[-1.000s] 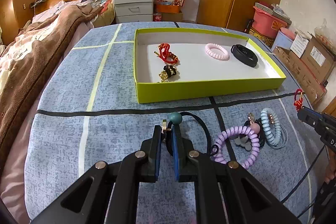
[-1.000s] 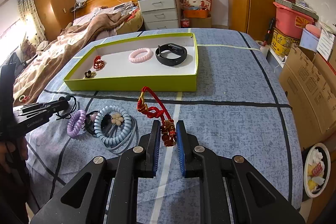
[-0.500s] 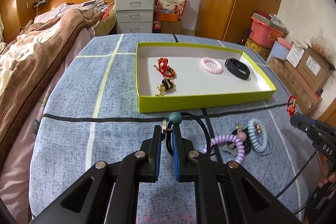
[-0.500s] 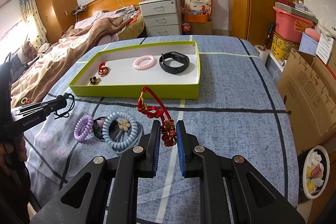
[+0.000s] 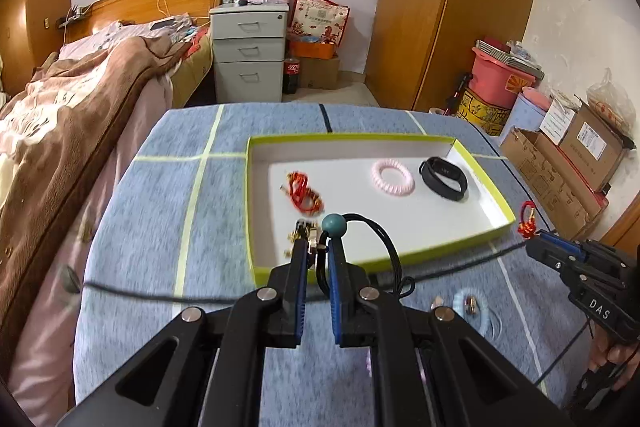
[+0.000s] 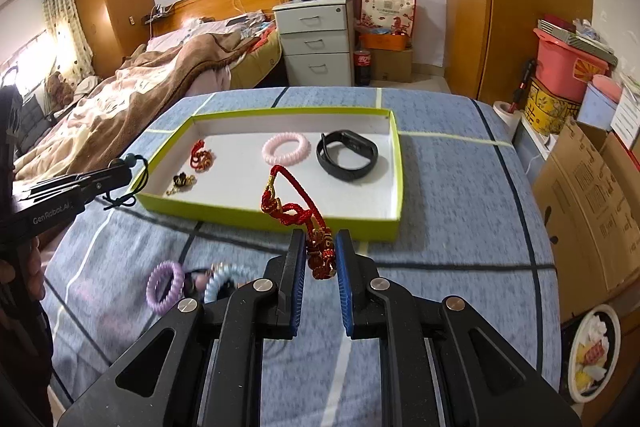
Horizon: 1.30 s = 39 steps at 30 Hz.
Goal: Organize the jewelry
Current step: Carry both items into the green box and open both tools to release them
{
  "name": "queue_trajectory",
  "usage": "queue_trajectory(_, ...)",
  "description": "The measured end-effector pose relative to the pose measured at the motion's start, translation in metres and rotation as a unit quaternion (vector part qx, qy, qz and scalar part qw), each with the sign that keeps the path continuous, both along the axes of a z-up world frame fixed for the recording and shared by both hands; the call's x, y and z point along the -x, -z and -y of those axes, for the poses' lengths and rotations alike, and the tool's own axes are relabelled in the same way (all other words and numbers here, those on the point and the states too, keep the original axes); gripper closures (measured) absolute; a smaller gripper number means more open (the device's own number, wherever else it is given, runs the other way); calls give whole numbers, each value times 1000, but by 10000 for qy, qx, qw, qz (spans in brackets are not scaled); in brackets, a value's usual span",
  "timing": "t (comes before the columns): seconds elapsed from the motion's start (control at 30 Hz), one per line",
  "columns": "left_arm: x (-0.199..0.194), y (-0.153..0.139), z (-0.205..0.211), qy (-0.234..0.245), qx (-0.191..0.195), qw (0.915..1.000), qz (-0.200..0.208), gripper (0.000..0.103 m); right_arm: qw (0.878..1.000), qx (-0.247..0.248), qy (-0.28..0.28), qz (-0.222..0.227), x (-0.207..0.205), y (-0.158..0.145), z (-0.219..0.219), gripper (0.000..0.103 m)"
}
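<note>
My left gripper (image 5: pixel 318 247) is shut on a black cord necklace with a teal bead (image 5: pixel 334 224), held above the table near the front left of the green-rimmed tray (image 5: pixel 440 245). My right gripper (image 6: pixel 318 247) is shut on a red knotted cord bracelet (image 6: pixel 298 211), held above the table in front of the tray (image 6: pixel 280 217). In the tray lie a red knot charm (image 6: pixel 201 157), a small black and gold piece (image 6: pixel 182 181), a pink coil band (image 6: pixel 286 149) and a black wristband (image 6: pixel 347 155).
A purple coil band (image 6: pixel 164 285) and a light blue coil band (image 6: pixel 224 277) lie on the blue checked tablecloth at the front left. A bed stands to the left, a drawer unit behind, cardboard boxes to the right.
Both grippers have risen and moved toward the tray with their pieces still held. The loose coil bands have dropped lower in both views.
</note>
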State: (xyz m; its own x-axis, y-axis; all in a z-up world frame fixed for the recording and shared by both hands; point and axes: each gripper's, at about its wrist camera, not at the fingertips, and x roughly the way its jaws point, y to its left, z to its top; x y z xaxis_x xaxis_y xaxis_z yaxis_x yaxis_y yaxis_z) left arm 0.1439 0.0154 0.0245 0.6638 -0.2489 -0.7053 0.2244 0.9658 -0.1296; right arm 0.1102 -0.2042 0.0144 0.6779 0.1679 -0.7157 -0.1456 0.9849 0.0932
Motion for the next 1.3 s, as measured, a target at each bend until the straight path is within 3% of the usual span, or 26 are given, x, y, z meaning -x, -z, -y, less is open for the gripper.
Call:
queue_trajectory(0.6,-77,9,28,165,46,9995,-252,92,9988,228,-55,-438,-66,24,-9,87)
queue_trajectory(1.3,-114,47,33,4,-28,9974,-725,92,9970,518,10,-582,-82,41,-12,87)
